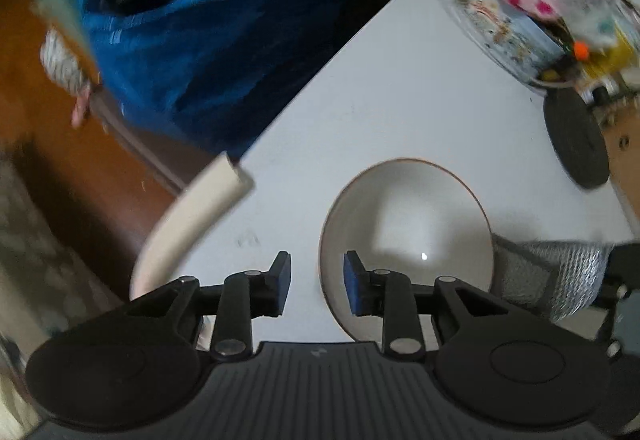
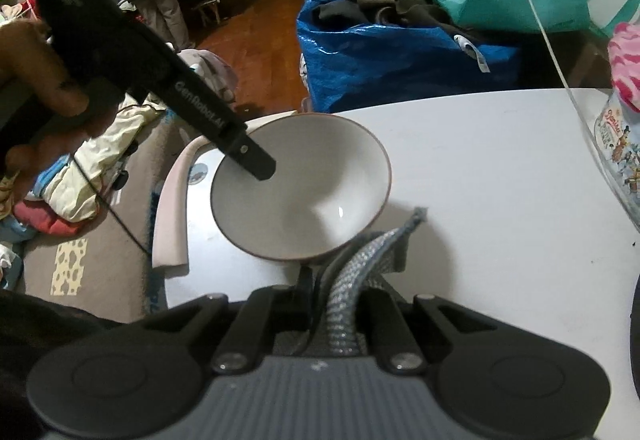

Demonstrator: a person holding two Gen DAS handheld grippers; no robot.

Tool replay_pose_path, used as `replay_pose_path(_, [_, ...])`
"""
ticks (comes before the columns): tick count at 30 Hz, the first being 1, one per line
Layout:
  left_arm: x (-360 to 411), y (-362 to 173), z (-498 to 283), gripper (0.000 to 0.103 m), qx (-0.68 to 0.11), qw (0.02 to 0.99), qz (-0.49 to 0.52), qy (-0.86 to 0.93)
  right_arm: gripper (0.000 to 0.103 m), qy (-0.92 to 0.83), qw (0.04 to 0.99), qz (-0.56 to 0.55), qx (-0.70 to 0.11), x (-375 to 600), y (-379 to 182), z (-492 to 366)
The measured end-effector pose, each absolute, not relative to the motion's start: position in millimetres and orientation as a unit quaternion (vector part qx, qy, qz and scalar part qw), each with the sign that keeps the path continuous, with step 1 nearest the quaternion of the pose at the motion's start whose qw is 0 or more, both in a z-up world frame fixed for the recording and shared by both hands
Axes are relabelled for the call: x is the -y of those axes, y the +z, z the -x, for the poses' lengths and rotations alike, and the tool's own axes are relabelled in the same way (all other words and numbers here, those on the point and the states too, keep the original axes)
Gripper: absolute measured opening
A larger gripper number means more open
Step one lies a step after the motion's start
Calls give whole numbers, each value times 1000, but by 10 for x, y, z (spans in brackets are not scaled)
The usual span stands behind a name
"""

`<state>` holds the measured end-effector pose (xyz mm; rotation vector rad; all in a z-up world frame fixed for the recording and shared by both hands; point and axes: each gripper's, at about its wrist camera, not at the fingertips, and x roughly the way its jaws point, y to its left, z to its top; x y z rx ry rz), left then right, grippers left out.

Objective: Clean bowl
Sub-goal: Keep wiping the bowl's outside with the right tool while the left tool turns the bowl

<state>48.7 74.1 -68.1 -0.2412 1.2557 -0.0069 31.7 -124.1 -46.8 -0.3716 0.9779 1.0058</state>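
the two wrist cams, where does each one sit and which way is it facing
Left wrist: on the left claw, looking steeply down at the bowl rim and white table; its fingers stand apart.
Right wrist: on the right claw, shut on a grey scrubbing cloth, facing the bowl; a hand holds the left claw.
Shared: bowl, cloth, table, blue bag.

Around the bowl (image 2: pixel 300 188), the white counter (image 2: pixel 480 168) lies bare on its far and right sides, giving open passage there. A grey scrubbing cloth (image 2: pixel 352 280) touches the bowl's near rim. A beige edge guard (image 2: pixel 172 216) curves just beside its left. The left hand-held gripper (image 2: pixel 260 166) hangs over the bowl's left rim. A glass jar (image 2: pixel 616 160) stands well apart, right of the bowl.
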Motion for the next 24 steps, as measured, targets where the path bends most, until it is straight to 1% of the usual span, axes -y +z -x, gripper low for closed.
replay_pose_path(5, [-728, -679, -382, 5, -580, 800, 148, 35, 8, 460, 747, 168, -450, 1192, -481, -315])
replay_pose_path(8, [-732, -686, -265, 5, -582, 784, 204, 76, 8, 462, 742, 169, -454, 1182, -499, -301])
replay_pose_path(12, [-706, -715, -146, 7, -585, 762, 258, 105, 9, 464, 737, 175, -460, 1158, -535, -262])
replay_pose_path(15, [-659, -717, -88, 11, -590, 748, 283, 109, 9, 466, 734, 171, -463, 1137, -551, -231])
replay_pose_path(21, [-615, -755, -80, 13, -593, 736, 314, 94, 9, 483, 722, 174, -463, 1081, -567, -141])
replay_pose_path(23, [-582, -744, -115, 14, -597, 742, 296, 77, 9, 489, 721, 172, -460, 1078, -566, -117])
replay_pose_path(24, [-577, -726, -127, 16, -599, 745, 285, 68, 9, 490, 721, 170, -460, 1079, -566, -115])
